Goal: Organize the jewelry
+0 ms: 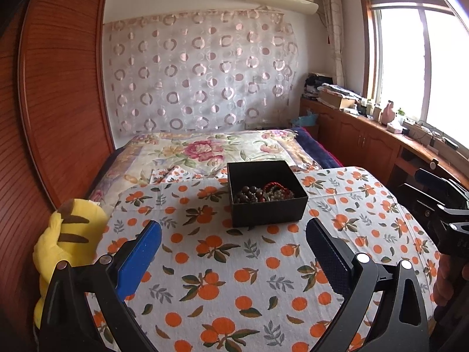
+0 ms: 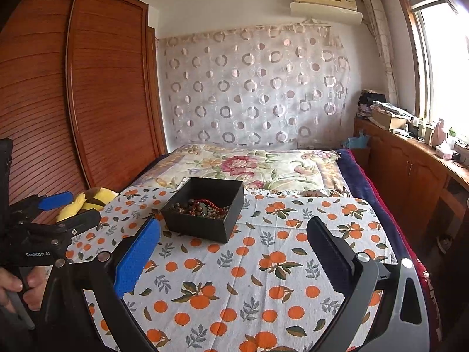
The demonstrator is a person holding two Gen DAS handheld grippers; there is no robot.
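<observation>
black box [image 1: 267, 205] upright, opening upward

Open black box [image 1: 266, 193] w/ beaded jewelry [image 1: 262, 194] inside.

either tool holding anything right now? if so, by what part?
Nothing held. The left tool and right tool are both open and empty over the cloth; the beads lie in the box.

Black box [image 1: 268, 214] walls hide part of the beads [image 1: 263, 194].
</observation>
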